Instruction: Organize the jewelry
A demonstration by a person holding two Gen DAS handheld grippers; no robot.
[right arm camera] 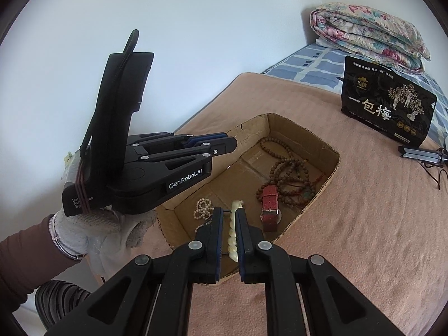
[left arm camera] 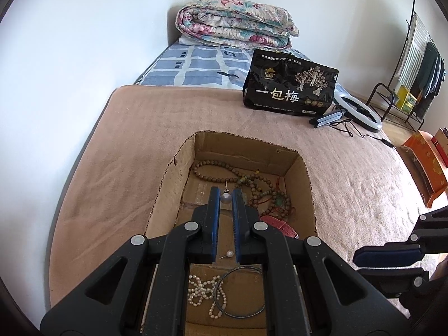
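The left gripper (left arm camera: 225, 196) is closed on a grey pearl earring (left arm camera: 225, 197), pinched at the bead between the blue pads over the open brown cardboard box (left arm camera: 303, 180). The earring's thin metal post points straight up out of the bead, away from the camera, so its long axis runs along the fingers.

The right gripper (right arm camera: 229, 215) stands narrowly apart with a cream-white beaded bracelet (right arm camera: 233, 233) between its blue fingers; whether the pads still press on it I cannot tell. The bracelet's long axis runs lengthwise between the fingers, its far end poking past the tips towards the box's inside.

In the box lie a long brown wooden bead necklace (right arm camera: 285, 165), a red leather-strap wristwatch (right arm camera: 269, 205), a white pearl strand (left arm camera: 203, 291), a thin dark bangle (left arm camera: 239, 292) overlapping it, and a small white pearl stud (left arm camera: 229, 254). The box sits on a pinkish-brown blanket (left arm camera: 140, 145). A white-gloved hand (right arm camera: 92, 232) grips the left gripper's handle.
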